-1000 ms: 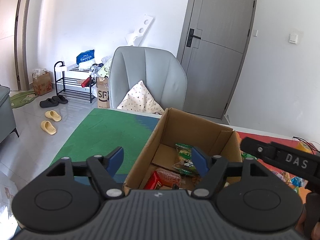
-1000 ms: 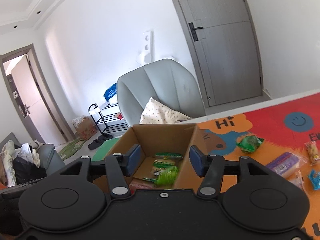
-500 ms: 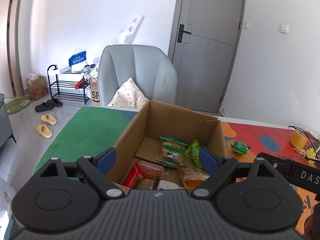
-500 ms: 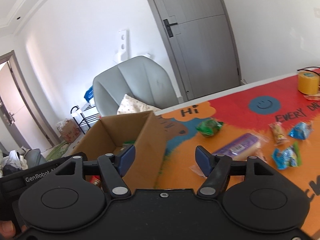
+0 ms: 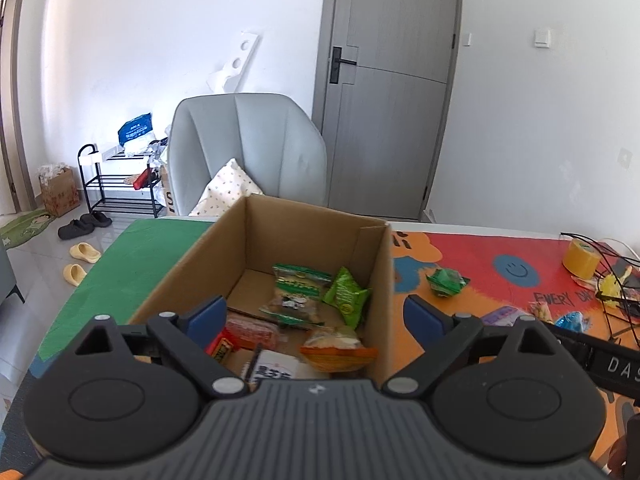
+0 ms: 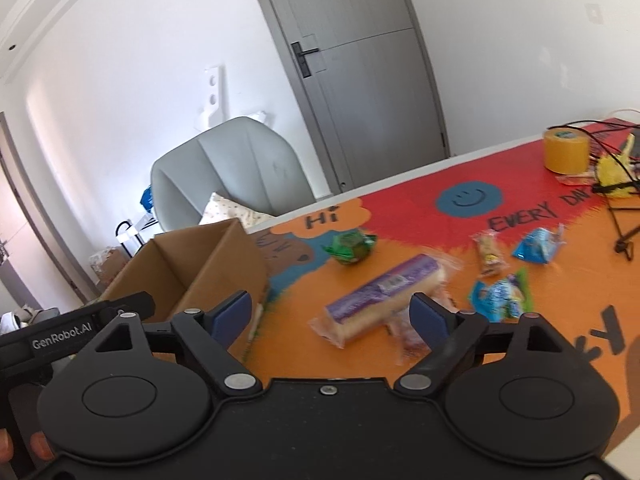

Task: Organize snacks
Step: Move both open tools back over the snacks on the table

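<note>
Left wrist: left hand-held gripper (image 5: 316,314) wide, empty, over box (image 5: 382,280); snacks inside.

Right wrist: right hand-held gripper (image 6: 330,314) wide, empty; purple cake pack (image 6: 384,294) at 12 o'clock on desk (image 6: 400,208). Risk: slippery wrapper could squirt out; box wall at 9 o'clock may snag.

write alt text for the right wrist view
The open right gripper hovers over a purple-wrapped snack on an orange and red mat. Other small snack packets lie scattered beyond, a cardboard box stands to the left, and a yellow tape roll sits far right.
</note>
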Demonstrator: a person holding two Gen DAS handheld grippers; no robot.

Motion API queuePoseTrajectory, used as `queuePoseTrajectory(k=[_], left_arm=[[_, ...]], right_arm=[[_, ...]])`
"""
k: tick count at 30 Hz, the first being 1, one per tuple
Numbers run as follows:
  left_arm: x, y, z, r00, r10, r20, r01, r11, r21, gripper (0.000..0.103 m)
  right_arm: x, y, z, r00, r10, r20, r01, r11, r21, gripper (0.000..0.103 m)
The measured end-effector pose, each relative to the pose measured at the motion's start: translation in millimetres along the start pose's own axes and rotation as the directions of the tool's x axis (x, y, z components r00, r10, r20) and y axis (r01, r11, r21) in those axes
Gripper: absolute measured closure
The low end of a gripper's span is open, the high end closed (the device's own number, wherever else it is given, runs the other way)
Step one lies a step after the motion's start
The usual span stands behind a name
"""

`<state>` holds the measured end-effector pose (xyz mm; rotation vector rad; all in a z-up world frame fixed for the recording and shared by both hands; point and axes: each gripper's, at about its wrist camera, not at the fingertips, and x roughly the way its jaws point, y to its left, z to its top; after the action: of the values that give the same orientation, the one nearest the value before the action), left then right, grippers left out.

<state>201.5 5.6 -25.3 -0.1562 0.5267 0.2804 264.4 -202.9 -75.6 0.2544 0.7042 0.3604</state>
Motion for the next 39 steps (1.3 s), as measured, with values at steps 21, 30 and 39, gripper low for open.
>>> queuePoseTrajectory(k=[21,30,39], left_arm=[[-2,-83,-17,0.994,-0.11,-0.005,0.11,0.988,0.112,0.008],[17,-109,-31,0.991,-0.123,-0.044,0.126,0.987,0.097,0.008],[36,-138,-44,0.989,-0.133,-0.067,0.14,0.983,0.119,0.011]], right_arm=[[-18,-75,-8,0.994,-0.112,0.008,0.111,0.991,0.077,0.03],[-8,-105,-9,0.993,-0.116,-0.011,0.116,0.987,0.114,0.039],[10,-123,-8,0.996,-0.084,-0.028,0.087,0.986,0.143,0.049]])
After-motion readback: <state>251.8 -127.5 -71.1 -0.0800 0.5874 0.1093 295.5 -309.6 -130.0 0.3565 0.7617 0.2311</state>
